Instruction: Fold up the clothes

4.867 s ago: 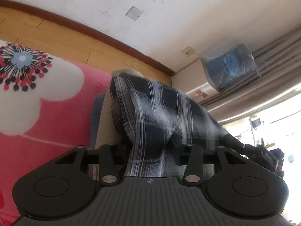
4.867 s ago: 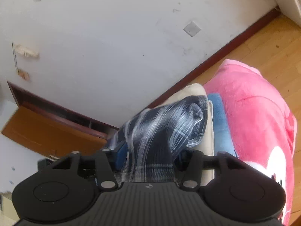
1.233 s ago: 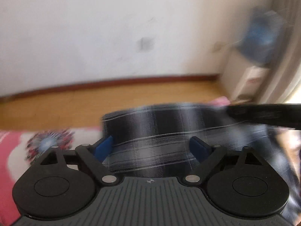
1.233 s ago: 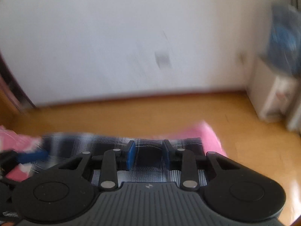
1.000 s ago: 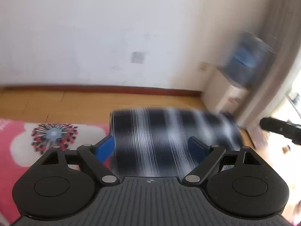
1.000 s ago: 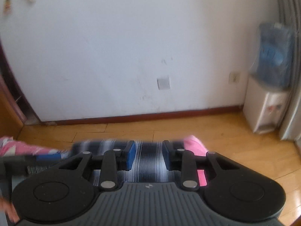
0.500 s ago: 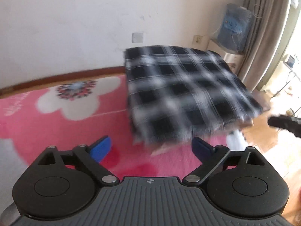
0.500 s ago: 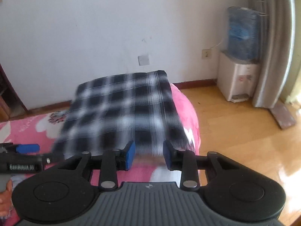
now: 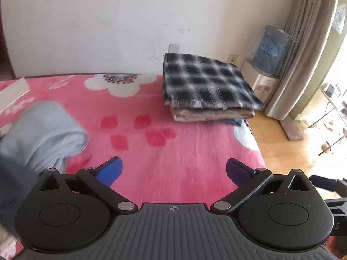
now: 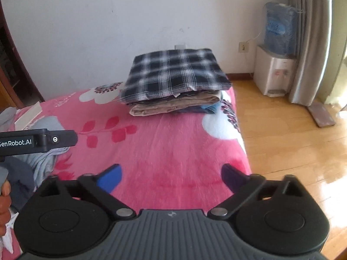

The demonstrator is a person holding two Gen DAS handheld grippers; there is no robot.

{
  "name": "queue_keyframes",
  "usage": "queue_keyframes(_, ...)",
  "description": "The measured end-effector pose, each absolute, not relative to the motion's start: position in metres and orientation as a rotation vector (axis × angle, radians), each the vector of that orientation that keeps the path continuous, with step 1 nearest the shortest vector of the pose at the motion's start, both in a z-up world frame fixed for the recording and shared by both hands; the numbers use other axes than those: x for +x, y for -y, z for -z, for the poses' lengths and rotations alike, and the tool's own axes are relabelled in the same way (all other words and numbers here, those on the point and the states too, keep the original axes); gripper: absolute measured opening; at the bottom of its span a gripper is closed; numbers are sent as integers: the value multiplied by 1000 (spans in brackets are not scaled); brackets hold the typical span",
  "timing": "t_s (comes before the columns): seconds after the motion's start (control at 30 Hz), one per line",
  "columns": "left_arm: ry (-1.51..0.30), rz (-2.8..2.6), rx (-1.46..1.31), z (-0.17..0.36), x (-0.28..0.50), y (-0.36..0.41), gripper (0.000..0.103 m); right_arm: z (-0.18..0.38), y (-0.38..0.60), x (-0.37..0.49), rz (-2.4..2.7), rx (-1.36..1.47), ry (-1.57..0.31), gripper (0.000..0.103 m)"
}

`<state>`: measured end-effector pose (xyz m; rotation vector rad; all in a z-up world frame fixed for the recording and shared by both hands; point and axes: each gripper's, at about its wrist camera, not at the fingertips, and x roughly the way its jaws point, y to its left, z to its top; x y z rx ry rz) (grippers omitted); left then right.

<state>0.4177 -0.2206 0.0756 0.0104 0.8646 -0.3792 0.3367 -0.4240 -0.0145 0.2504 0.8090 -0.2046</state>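
1. Landmark — plaid shirt (image 9: 206,82), folded, topmost on a stack at the far corner of the bed (image 9: 173,151), against the white wall. Under it a tan folded garment (image 9: 212,113); beneath that a sliver of blue cloth, make unclear.

2. Next work-piece, by my reading — pale blue garment (image 9: 43,127), unfolded and rumpled. It lies well apart from the plaid shirt, on the near left side of the bed as the left wrist view shows it. Its bulk runs roughly from near-left toward the plaid shirt; the exact long axis cannot be told, as part runs off the picture's edge.

3. Nearer hand — the left tongs (image 9: 173,171) sit just beside the pale blue garment, which reaches their left finger side. The right tongs (image 10: 171,173) are farther off: in the right wrist view the garment (image 10: 43,160) shows past the left tongs' arm, away from the plaid shirt.

4. Left tongs — jaws spread wide and opening; nothing between the blue pads (image 9: 109,170), only pink blanket below. Released.

5. Right tongs — jaws likewise wide and opening, empty, touching no cloth. Released.

6. Judgement — plaid shirt looks finished; a reach leftward, away from the plaid shirt, seems the coming move.
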Motion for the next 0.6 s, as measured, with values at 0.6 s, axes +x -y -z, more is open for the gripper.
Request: queue_keyframes(0.6,-845,234,43,-130,285,187,103,-59,369,216,310,175,-777,103)
